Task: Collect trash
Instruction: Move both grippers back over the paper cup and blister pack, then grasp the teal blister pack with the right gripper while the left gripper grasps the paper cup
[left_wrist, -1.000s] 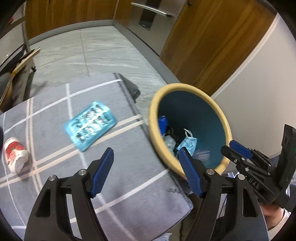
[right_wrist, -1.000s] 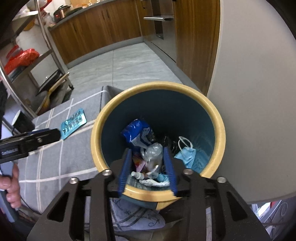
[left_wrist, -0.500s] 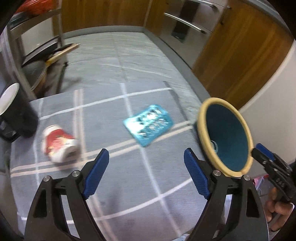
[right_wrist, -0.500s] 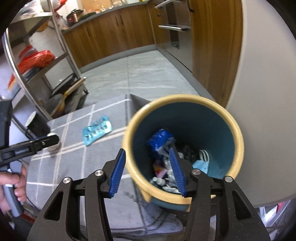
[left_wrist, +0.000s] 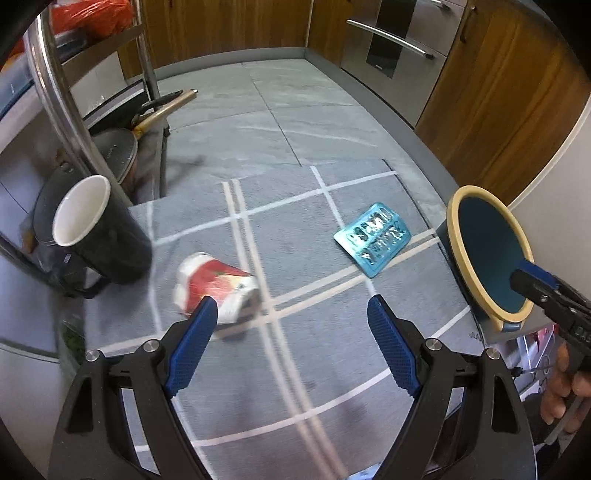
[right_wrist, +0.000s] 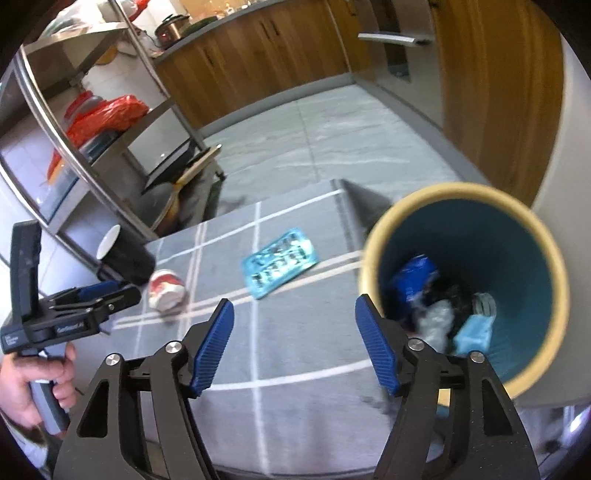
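Left wrist view, read from nine o'clock round to three: a black cup (left_wrist: 99, 229) with a white inside lies tipped at the grey checked cloth (left_wrist: 295, 362)'s edge, mouth toward the steel rack (left_wrist: 55, 85), with a barcode sticker low on its side too blurred to read. Just beside it, at about eight o'clock of the cloth's middle, a red and white paper cup (left_wrist: 216, 286) lies on its side; its print is smeared. The left gripper (left_wrist: 291, 341) hangs above the cloth with its blue fingers (left_wrist: 192, 343) spread wide and nothing between them, one tip overlapping that cup in the picture. At two o'clock lies a teal blister pack (left_wrist: 373, 238), flat and apart from both cups; its foil lettering cannot be read. At three o'clock the blue bin (left_wrist: 487, 251) with a cream rim stands at the cloth's end

Right wrist view: at nine o'clock a hand (right_wrist: 33, 384) holds the left gripper, white writing on its body too small to read. The right gripper (right_wrist: 295, 345) has just been opening, jaws apart and empty over the cloth. Inside the bin at three o'clock sit a blue wrapper (right_wrist: 413, 280), a clear crumpled piece (right_wrist: 437, 321) and a pale blue mask (right_wrist: 476, 328). A red bag (right_wrist: 107, 114) rests on the rack shelf at ten o'clock
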